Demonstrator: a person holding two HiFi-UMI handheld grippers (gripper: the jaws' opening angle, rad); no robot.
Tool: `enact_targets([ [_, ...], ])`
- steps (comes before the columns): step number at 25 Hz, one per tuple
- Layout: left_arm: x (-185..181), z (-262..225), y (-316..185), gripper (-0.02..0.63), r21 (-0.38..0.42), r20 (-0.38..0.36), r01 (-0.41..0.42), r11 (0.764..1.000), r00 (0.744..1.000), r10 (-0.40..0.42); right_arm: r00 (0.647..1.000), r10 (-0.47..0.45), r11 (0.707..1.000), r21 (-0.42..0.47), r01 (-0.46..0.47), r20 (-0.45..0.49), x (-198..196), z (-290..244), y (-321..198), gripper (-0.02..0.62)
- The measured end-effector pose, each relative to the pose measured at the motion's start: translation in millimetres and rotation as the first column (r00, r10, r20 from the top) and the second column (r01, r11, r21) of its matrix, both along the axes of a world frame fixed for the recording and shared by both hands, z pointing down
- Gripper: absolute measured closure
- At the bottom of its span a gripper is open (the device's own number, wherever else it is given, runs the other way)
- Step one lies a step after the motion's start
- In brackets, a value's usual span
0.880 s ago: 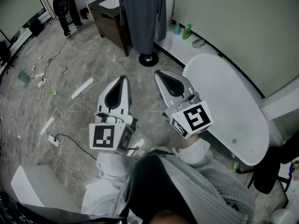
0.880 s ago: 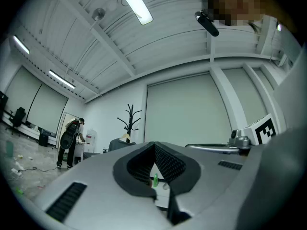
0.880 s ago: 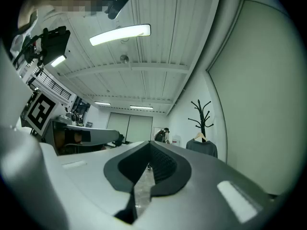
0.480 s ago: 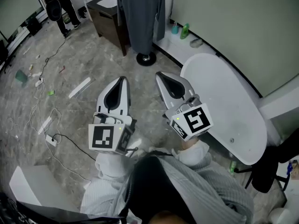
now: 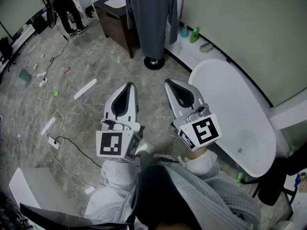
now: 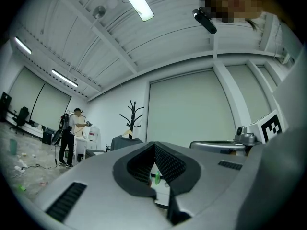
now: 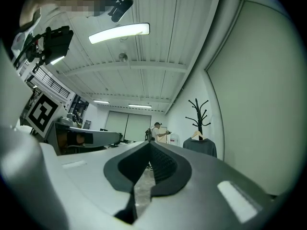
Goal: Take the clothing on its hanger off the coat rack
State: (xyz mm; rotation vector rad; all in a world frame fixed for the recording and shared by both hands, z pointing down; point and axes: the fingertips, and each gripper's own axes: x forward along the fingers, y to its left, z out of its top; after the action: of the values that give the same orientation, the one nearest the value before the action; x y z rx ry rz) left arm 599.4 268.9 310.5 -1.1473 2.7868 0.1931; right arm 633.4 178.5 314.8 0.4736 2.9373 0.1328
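Observation:
A grey long-sleeved garment (image 5: 152, 18) hangs on a wooden hanger on a black coat rack with a round base (image 5: 154, 63) at the far side of the room. The right gripper view shows the rack (image 7: 198, 113) with the garment (image 7: 201, 147) below its hooks; the left gripper view shows the rack (image 6: 134, 113) too. My left gripper (image 5: 125, 88) and right gripper (image 5: 171, 85) are held side by side low in the head view, well short of the rack. Both are shut with nothing between the jaws.
A white oval table (image 5: 237, 114) stands at the right by the wall. A dark cabinet (image 5: 115, 20) sits left of the rack. Cables and a power strip (image 5: 53, 143) lie on the floor at left. A person (image 5: 64, 11) stands at the far left.
The view has shifted slightly; the rack and garment sit a little further right and closer. Both grippers stay shut and side by side.

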Motion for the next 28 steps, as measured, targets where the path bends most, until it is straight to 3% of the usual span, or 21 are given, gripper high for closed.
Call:
enact_targets([
  [4,-21.9,8.1,-11.0,0.601,-0.017,-0.017,-0.001,1.000,1.000,0.000,0.999,-0.003,1.000,-0.008,0.002,-0.040,-22.7,12.7,-11.7,0.592],
  [8,-77.4,22.0,-24.0,0.601,0.000,-0.071,0.006,1.000,0.997,-0.006,0.997,0.017,1.000,0.019,-0.015,-0.078,-71.9,26.8,-28.7,0.592],
  [13,-172.0,35.9,-41.3,0.601,-0.028,-0.060,-0.056,0.998,0.997,0.054,0.994,0.068,0.997,0.032,-0.065,-0.089,-165.3,37.8,-49.7,0.592],
  [20,-334.3,12.8,-65.2,0.601,-0.079,0.008,-0.118,0.990,0.993,0.119,0.991,0.129,0.991,0.040,-0.128,-0.041,-329.1,10.9,-68.8,0.592],
  [24,-415.2,19.9,-68.7,0.601,-0.089,-0.049,-0.108,0.990,0.993,0.104,0.981,0.180,0.984,0.029,-0.178,-0.073,-399.6,23.1,-78.0,0.592],
  [28,-490.0,44.6,-87.8,0.601,-0.112,-0.100,-0.151,0.982,0.985,0.140,0.971,0.202,0.979,0.023,-0.201,-0.127,-473.8,44.4,-97.6,0.592],
])
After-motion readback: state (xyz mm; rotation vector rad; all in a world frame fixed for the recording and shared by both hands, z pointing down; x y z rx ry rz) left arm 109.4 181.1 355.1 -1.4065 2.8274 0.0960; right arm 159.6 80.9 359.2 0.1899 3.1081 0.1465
